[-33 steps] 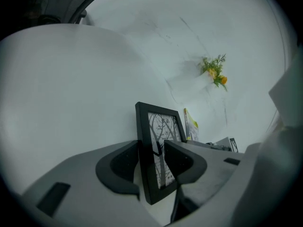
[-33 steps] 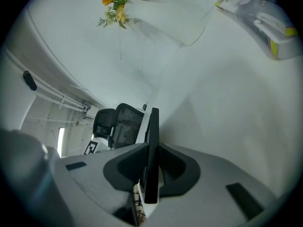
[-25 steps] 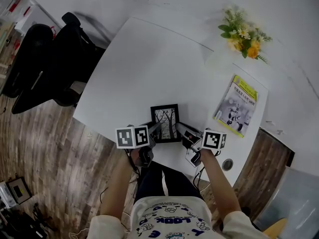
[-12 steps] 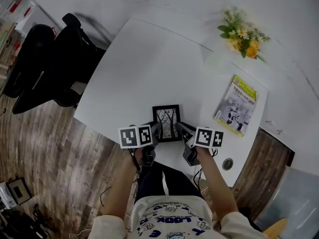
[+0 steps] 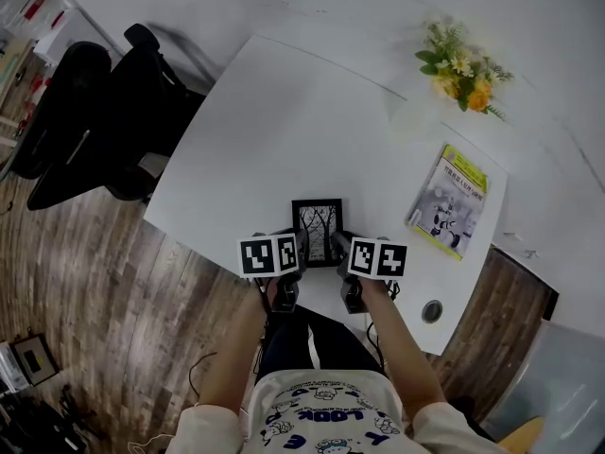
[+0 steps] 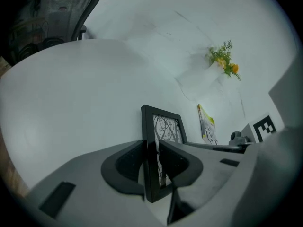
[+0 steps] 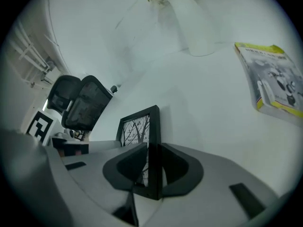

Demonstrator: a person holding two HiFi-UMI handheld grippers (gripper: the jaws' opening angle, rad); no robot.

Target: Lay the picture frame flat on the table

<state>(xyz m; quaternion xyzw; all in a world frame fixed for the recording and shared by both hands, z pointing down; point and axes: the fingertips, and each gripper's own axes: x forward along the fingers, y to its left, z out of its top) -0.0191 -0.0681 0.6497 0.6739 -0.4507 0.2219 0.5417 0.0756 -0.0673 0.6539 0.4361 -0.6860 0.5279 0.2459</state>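
A small black picture frame [image 5: 317, 227] with a bare-tree print stands upright near the front edge of the white table [image 5: 284, 112]. My left gripper [image 5: 296, 247] has the frame's left side [image 6: 150, 141] between its jaws, which are closing, and both pads touch it. My right gripper [image 5: 337, 246] sits on the frame's right side [image 7: 154, 126], its pads pressed against front and back. In the left gripper view the print [image 6: 166, 128] faces right; in the right gripper view it faces left.
A yellow-edged book [image 5: 452, 200] lies at the table's right. A bunch of yellow flowers [image 5: 463, 69] in a white vase stands at the far right corner. A black office chair [image 5: 95, 130] is left of the table. The person's lap is just below the table edge.
Both grippers have moved inward and a little forward, and now sit on the frame's two sides. The frame still stands upright in the same spot.
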